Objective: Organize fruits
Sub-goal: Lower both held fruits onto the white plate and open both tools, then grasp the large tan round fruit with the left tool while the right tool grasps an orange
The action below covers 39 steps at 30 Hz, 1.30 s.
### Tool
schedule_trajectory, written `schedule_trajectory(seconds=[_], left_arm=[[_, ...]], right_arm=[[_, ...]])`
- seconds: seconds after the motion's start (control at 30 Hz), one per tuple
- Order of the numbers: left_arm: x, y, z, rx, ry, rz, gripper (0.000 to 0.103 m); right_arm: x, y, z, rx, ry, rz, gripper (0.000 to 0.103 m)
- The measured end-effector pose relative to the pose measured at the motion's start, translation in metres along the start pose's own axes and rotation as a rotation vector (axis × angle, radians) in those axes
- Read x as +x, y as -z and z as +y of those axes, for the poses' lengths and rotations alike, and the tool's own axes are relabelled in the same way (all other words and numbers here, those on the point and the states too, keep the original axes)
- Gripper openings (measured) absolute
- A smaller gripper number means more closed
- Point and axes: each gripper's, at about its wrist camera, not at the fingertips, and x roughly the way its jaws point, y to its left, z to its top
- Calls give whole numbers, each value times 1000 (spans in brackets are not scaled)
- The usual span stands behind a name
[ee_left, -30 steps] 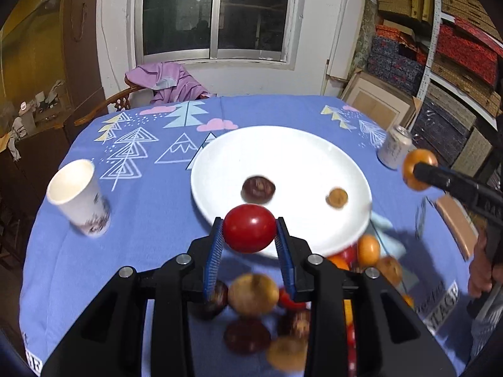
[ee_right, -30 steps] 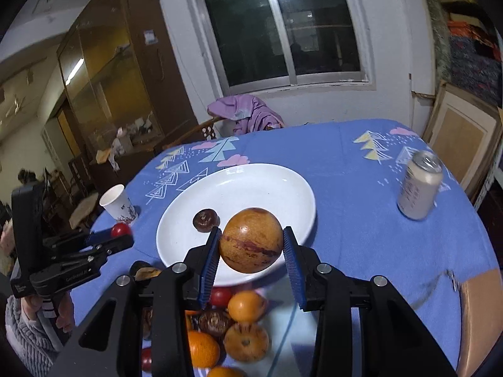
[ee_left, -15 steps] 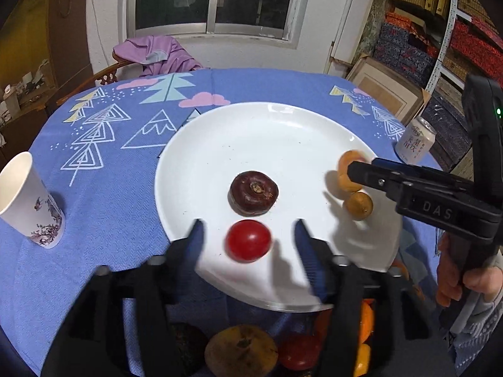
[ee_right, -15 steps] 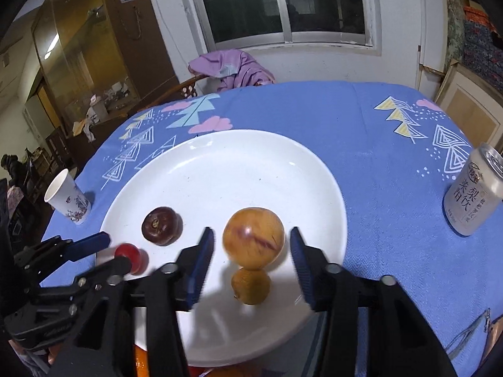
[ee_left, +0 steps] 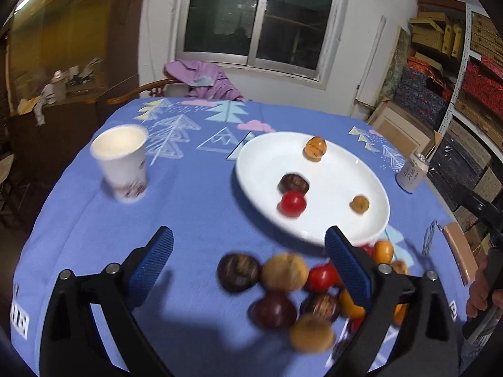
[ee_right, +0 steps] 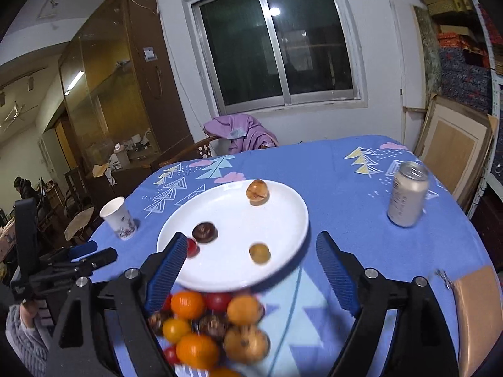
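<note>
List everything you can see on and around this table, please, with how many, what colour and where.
plate: one, white, mid-table.
fruits on plate: four; red touching dark maroon, tan-orange at far rim, small brownish-yellow.
fruit pile: count unclear, orange, red, dark and tan, on the cloth at the plate's near edge.
paper cup: one, white, left of plate.
can: one, pale, right of plate.
tablecloth: one, blue with tree prints.
purple garment: one, over the far chair.
left gripper: black with blue pads, jaws opening, holding nothing.
right gripper: same, jaws opening, holding nothing.
</note>
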Motion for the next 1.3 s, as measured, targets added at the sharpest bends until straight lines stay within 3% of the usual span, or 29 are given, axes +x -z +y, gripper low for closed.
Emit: schedule_trajectory(seconds=[0.07, 0.23, 0.47, 0.6, 0.7, 0.9, 1.07, 1.2, 1.3], left_arm=[[-11, 27, 4, 6, -22, 16, 96], [-18, 69, -7, 79, -58, 55, 96], [-14, 78, -36, 211, -71, 23, 99], [-9, 78, -49, 246, -37, 20, 99], [-1, 80, -56, 289, -62, 56, 99], [-6, 81, -24, 188, -63, 107, 99], [-24, 90, 10, 115, -194, 111, 99], [-39, 85, 19, 32, -112, 64, 99], [-38, 85, 0, 119, -112, 51, 99]], right_arm=[[-11, 17, -6, 2, 27, -4, 92], [-15, 27, -23, 77, -3, 14, 93], [-12, 29, -27, 124, -19, 28, 96], [-11, 30, -20, 95, -16, 36, 96], [-10, 31, -18, 84, -17, 46, 96], [-12, 29, -24, 108, -27, 42, 96], [-16, 27, -27, 136, -48, 35, 96], [-18, 28, -23, 122, -61, 30, 96], [-18, 28, -21, 114, -61, 29, 96]])
